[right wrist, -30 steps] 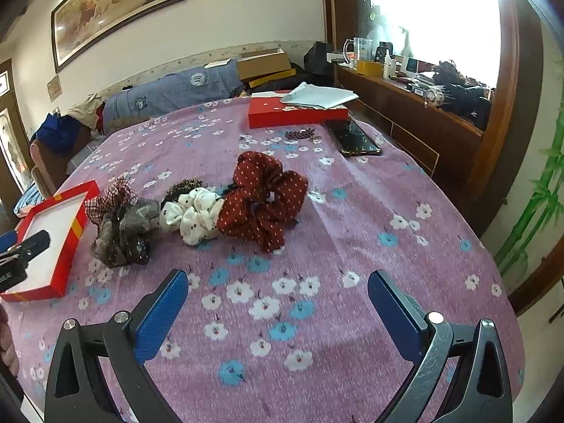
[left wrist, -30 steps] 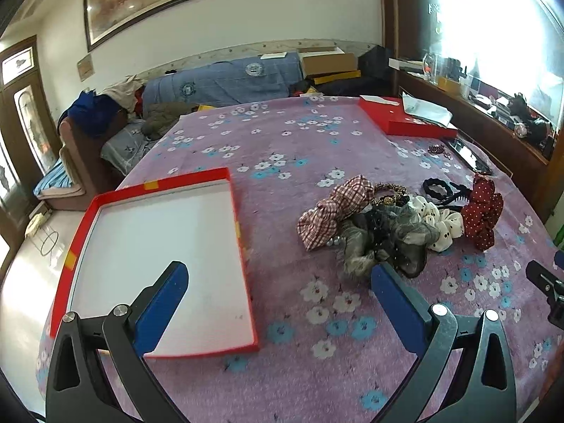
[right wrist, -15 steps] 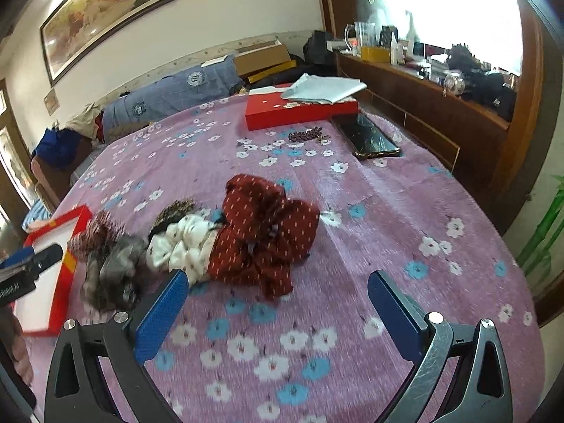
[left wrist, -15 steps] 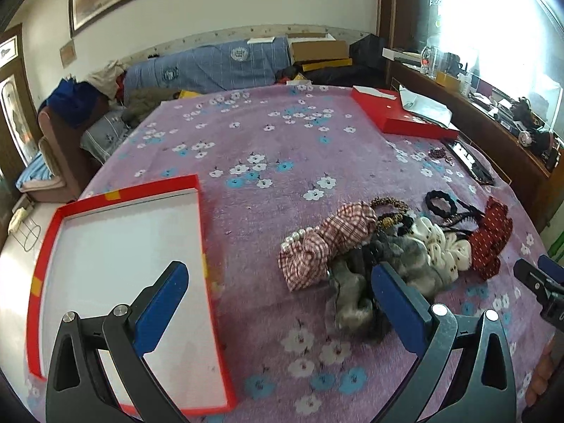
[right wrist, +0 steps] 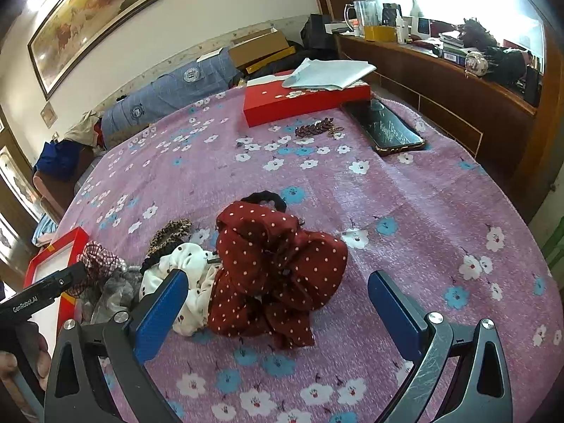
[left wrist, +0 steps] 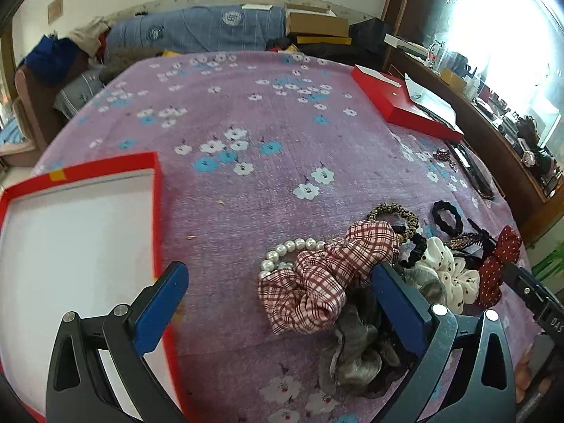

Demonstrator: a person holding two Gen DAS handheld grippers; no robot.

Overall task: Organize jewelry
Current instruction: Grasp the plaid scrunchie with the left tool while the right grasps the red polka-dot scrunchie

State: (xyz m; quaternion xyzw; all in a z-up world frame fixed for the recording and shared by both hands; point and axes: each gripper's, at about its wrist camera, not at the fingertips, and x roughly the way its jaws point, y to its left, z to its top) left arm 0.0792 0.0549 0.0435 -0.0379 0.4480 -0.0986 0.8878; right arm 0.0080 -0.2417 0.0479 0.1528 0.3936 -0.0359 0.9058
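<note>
Scrunchies and hair ties lay heaped at lower right of the left wrist view, the plaid scrunchie [left wrist: 328,282] foremost, right of the red tray [left wrist: 155,190]. Left gripper [left wrist: 278,303] hovered low, jaws wide, empty. Right gripper [right wrist: 276,303] likewise gaped, holding nothing, straddling the red polka-dot scrunchie [right wrist: 275,268].

Hair accessories in one touching pile on the purple floral cloth: red-white plaid fabric scrunchie [left wrist: 328,275] over a white pearl bracelet [left wrist: 282,252], grey fuzzy scrunchie [left wrist: 352,345], white black-dotted scrunchie [right wrist: 183,282], dark red white-dotted bow [right wrist: 275,271], leopard-print hair tie [left wrist: 394,211]. Open red-rimmed white tray [left wrist: 70,246] well apart.
</note>
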